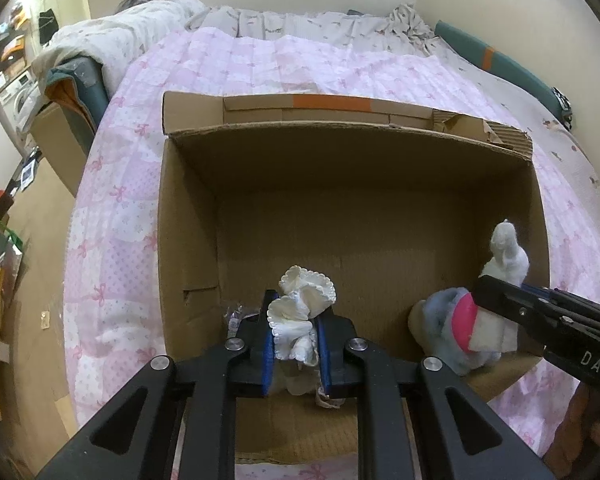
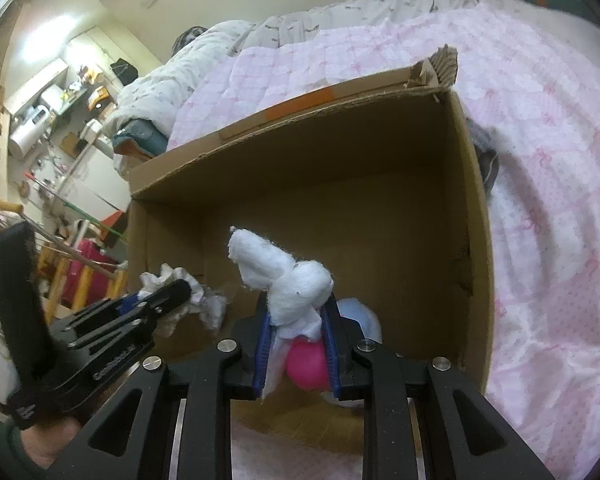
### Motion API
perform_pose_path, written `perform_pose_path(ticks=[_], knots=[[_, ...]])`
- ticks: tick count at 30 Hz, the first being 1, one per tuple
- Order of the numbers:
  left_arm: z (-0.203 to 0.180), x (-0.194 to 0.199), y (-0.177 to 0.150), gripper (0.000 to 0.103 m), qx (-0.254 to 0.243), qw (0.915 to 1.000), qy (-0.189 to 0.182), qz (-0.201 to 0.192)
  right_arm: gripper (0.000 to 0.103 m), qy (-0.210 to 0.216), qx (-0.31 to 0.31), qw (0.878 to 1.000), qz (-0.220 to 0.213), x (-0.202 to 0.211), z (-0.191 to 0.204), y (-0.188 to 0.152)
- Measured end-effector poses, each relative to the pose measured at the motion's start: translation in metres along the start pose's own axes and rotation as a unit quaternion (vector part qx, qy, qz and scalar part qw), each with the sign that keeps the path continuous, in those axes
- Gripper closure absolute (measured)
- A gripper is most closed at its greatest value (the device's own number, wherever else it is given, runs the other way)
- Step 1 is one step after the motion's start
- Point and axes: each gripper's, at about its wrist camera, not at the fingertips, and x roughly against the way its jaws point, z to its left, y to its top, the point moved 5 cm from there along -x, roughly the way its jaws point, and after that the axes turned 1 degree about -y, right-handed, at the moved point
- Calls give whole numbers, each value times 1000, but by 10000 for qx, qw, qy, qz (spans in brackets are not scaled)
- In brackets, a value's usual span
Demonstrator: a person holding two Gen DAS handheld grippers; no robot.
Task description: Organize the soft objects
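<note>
An open cardboard box point(image 1: 188, 216) point(image 2: 476, 216) stands on a bed. My left gripper point(image 1: 294, 338) point(image 2: 168, 300) is shut on a white frilly cloth point(image 1: 304, 300) point(image 2: 204, 304), held low inside the box at its near left. My right gripper point(image 2: 296, 344) point(image 1: 500, 300) is shut on a white fluffy sock point(image 2: 284, 276) point(image 1: 506, 250), held inside the box at its near right. Under the right gripper lies a light-blue plush toy with a pink part point(image 1: 448, 320) point(image 2: 306, 364) on the box floor. A hand point(image 2: 44, 448) holds the left gripper.
A pink patterned quilt point(image 1: 260, 68) point(image 2: 540, 160) covers the bed around the box. A small clear wrapper point(image 1: 236, 314) lies in the box's near left corner. A grey cloth point(image 2: 486, 152) lies by the box's right wall. Room clutter and a drying rack point(image 2: 60, 248) stand left of the bed.
</note>
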Motion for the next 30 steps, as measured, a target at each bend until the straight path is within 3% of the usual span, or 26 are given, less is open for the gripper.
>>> perform_pose_path(ticks=[7,9,11,20,22,23,24,25,30], knots=[[0,3,0,76,-55,9999,101,-84,79,-65,-27,10000,-68,0,-2,0],[2,4,0,54,-35,9997,224,-115,79,-350,100,9992,-157,2,-4,1],[2,8,1,46,-12,9995,239,-216,79,-363,95,9992,-150,2,-5,1],[5,18,5,42,3,9987,289,-418,77,-194,-81,9996,-189,5,-11,1],[8,19,5,42,65,9987,281,-425,69,-257,-121,9992,-267,8,-13,4],[9,19,7,42,97,9987,269,-422,56,-200,-192,9991,-317,11,-15,5],[10,19,7,42,137,9987,255,-415,36,-135,-264,9988,-390,14,-17,7],[11,20,7,42,172,9987,247,-407,31,-110,-299,9984,-473,16,-16,8],[22,34,14,42,314,9974,205,-618,28,-69,-202,9970,-748,30,-10,16]])
